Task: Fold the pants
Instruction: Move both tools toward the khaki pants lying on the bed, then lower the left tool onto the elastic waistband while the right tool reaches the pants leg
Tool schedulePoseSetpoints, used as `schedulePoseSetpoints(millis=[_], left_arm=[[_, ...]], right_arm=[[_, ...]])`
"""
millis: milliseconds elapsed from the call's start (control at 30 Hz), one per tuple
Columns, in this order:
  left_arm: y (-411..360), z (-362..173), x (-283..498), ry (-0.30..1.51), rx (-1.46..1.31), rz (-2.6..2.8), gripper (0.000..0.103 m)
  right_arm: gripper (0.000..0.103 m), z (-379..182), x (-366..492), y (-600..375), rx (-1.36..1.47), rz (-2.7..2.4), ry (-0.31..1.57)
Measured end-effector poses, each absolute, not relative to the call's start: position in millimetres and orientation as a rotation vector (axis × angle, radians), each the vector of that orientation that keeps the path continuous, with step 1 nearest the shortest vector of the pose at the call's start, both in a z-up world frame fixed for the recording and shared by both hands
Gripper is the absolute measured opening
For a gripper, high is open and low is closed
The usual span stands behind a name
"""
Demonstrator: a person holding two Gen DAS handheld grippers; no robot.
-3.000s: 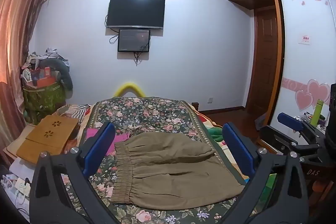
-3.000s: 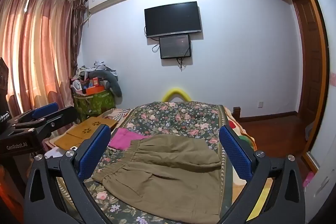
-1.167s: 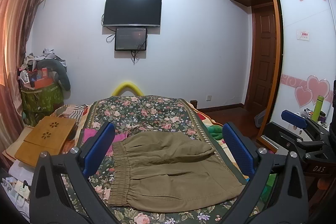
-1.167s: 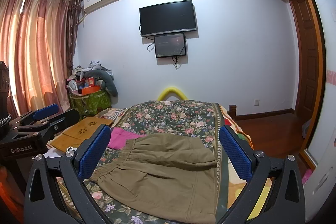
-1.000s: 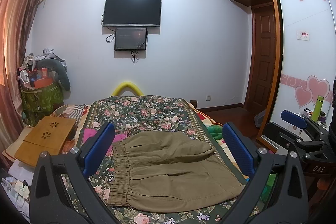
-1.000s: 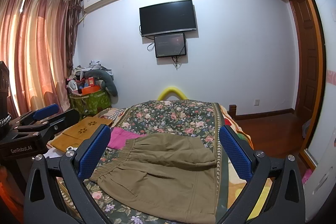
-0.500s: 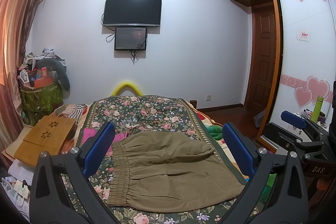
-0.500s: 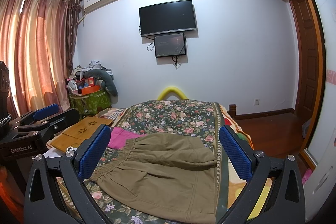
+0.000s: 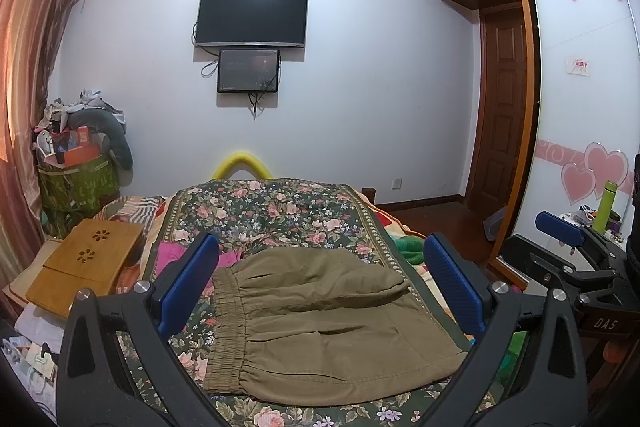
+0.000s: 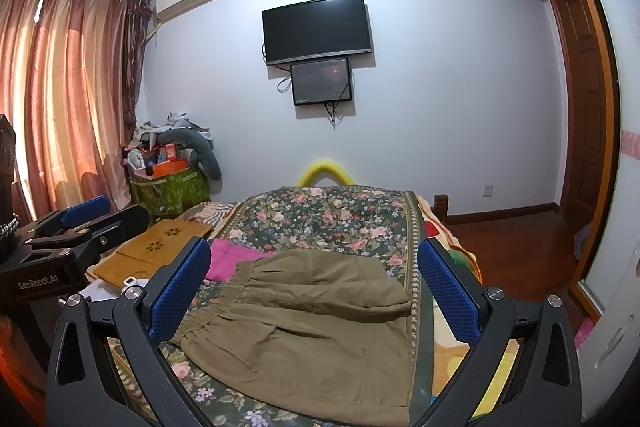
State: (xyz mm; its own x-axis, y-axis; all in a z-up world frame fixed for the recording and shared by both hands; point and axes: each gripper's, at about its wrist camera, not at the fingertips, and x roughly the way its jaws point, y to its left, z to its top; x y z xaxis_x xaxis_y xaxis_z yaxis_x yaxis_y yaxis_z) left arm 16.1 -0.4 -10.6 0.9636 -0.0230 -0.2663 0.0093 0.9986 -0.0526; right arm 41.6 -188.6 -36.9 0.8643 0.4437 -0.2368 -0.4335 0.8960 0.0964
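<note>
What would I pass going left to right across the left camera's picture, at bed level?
Wooden lap table → pink cloth → khaki pants → green cloth → other gripper

From the left wrist view my left gripper (image 9: 320, 291) fingers (image 9: 188, 283) cover the near corners of the pants (image 9: 320, 319). The bottom frame edge cuts the bed (image 9: 280, 207). A pink cloth (image 9: 170, 259) sits half hidden behind the left finger. At right of frame, my right gripper (image 9: 560, 231) is only partly seen, and I can't read its jaw gap. In the right wrist view the pants' (image 10: 320, 315) near hem runs off the bottom edge.
</note>
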Motion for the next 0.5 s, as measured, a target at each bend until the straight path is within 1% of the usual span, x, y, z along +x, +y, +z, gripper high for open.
schedulePoseSetpoints(millis=[200,400,500], left_arm=[[6.4,-21.2,37.2,0.321,-0.055,-0.029,0.103],[23.6,-46.0,85.8,0.44,-0.054,-0.008,0.103],[36.3,-64.2,115.3,0.513,-0.046,0.02,0.103]], right_arm=[[0.102,-45.1,55.4,-189.1,0.021,0.435,0.29],[0.103,-63.7,83.3,-189.8,-0.011,0.406,0.348],[0.102,-79.3,103.4,-189.8,-0.021,0.412,0.408]])
